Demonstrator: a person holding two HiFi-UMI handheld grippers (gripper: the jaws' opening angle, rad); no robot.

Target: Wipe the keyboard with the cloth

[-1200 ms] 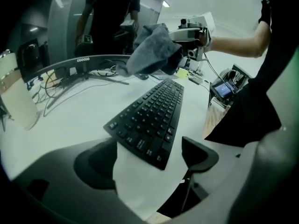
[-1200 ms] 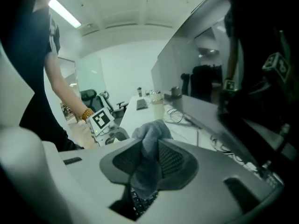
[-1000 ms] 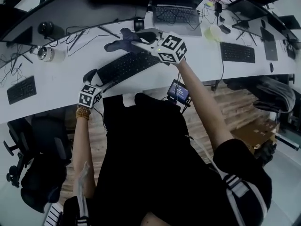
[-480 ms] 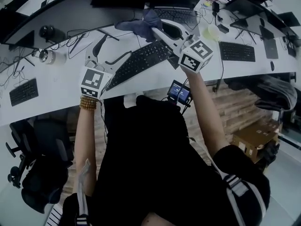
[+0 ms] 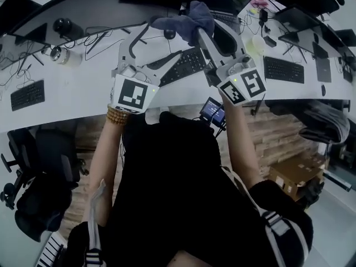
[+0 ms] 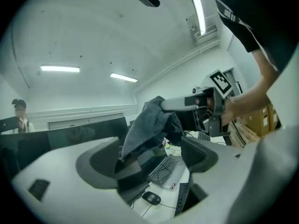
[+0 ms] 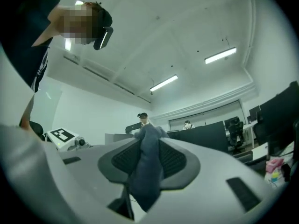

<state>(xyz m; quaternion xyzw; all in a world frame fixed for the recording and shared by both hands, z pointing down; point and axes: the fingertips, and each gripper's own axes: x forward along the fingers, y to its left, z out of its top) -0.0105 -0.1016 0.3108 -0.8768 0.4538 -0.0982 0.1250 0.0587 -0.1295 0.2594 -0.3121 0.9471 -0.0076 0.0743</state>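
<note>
A blue-grey cloth hangs bunched from my right gripper, raised well above the white desk. In the right gripper view the cloth fills the gap between the pads; the jaws have just been opening a little, with the cloth still pinched. My left gripper is lifted beside it, jaws wide apart. In the left gripper view the cloth dangles in front of my left gripper, with the right gripper above. The black keyboard lies slanted on the desk below both.
An open laptop sits behind the cloth, and a black mouse lies near the keyboard. More keyboards lie at the right and left. Cables and dark monitors line the desk's back. An office chair stands at lower left.
Both grippers have risen off the desk. The right one carried the cloth up off the keyboard. The left one left the keyboard's near end and swung up toward the cloth.
</note>
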